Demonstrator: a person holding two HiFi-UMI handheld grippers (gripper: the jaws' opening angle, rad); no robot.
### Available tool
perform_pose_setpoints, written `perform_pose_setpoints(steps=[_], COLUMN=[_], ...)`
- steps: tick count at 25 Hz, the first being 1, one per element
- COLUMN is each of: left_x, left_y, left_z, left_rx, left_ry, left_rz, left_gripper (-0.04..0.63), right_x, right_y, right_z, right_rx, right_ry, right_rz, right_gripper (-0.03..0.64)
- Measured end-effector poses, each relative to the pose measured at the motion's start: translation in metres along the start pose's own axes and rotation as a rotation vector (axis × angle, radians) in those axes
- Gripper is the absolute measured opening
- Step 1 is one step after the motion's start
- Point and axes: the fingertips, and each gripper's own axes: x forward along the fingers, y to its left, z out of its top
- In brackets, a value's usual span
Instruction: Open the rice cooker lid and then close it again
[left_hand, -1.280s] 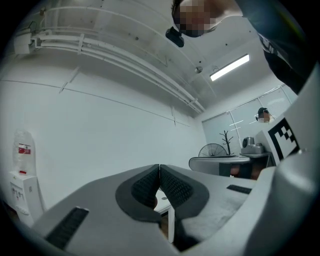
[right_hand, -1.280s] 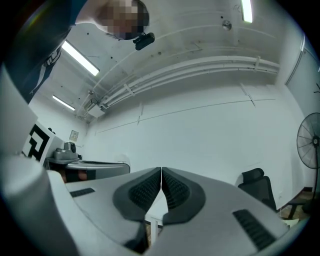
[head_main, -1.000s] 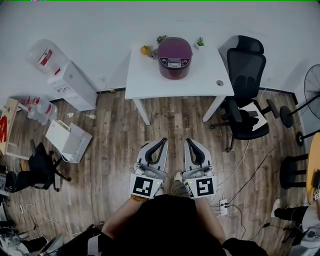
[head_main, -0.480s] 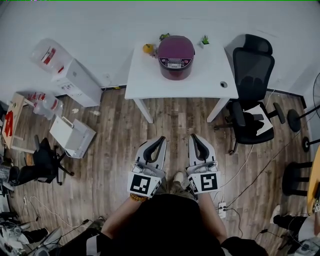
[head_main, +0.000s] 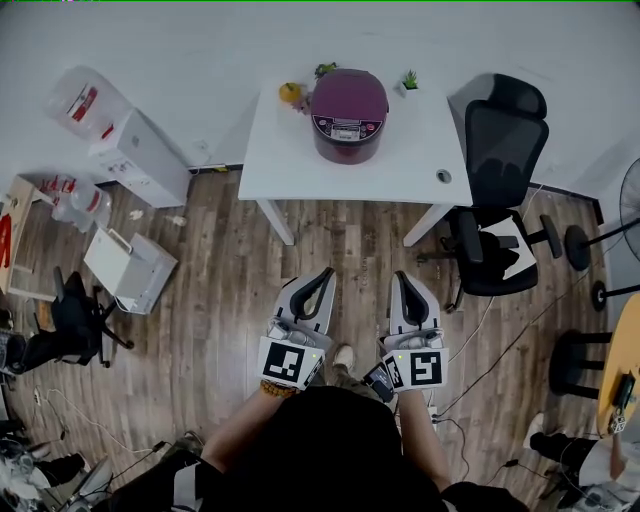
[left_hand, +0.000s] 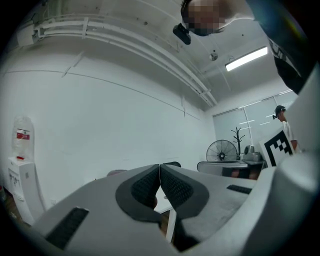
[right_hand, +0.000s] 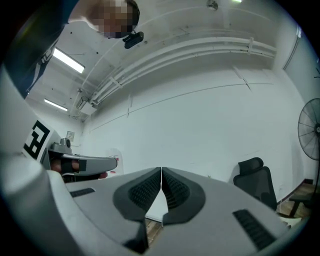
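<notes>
A dark purple rice cooker (head_main: 349, 112) with its lid down stands at the back of a white table (head_main: 300, 165) against the wall. Both grippers are well short of the table, held side by side over the wooden floor and pointing level toward it. My left gripper (head_main: 325, 274) is shut with nothing between its pads (left_hand: 150, 186). My right gripper (head_main: 399, 277) is also shut and empty, its pads (right_hand: 172, 189) touching. In the left gripper view the cooker's top (left_hand: 117, 172) just peeks over the jaw; the right gripper view shows only the table's edge below the jaws.
A black office chair (head_main: 495, 190) stands right of the table. An orange fruit (head_main: 290, 94) and small potted plants (head_main: 409, 81) sit beside the cooker. A water dispenser (head_main: 140, 155), spare bottles and an open white box (head_main: 130, 270) are on the left. A fan (left_hand: 222, 150) and a round table (head_main: 620, 365) are at right.
Both grippers have moved forward toward the table, the right one drifting a little rightward. The table and cooker now sit closer in the head view. Jaws stayed shut.
</notes>
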Motion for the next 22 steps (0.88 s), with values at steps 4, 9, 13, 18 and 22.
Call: perform_pose_setpoints(steps=[4, 9, 13, 18, 22], left_x=[0.024, 0.054, 0.071, 0.087, 0.104], left_y=[0.018, 0.039, 0.064, 0.099, 0.122], left_z=[0.001, 0.002, 0.005, 0.006, 0.009], left_rx=[-0.013, -0.027, -0.041, -0.067, -0.097], left_ry=[-0.008, -0.013, -0.034, -0.051, -0.076], left_rz=[-0.017, -0.043, -0.052, -0.053, -0.068], left_gripper=[0.023, 0.023, 0.023, 0.023, 0.023], right_x=[0.020, 0.052, 0.078, 0.111, 0.137], right_y=[-0.002, -0.007, -0.006, -0.002, 0.004], right_z=[0.011, 0.014, 0.019, 0.028, 0.037], right_rx=[-0.031, -0.049, -0.075, -0.096, -0.163], right_ry=[-0.002, 0.010, 0.004, -0.014, -0.024], right_rz=[-0.007, -0.019, -0.040, -0.077, -0.083], right_gripper=[0.029, 0.029, 0.029, 0.029, 0.029])
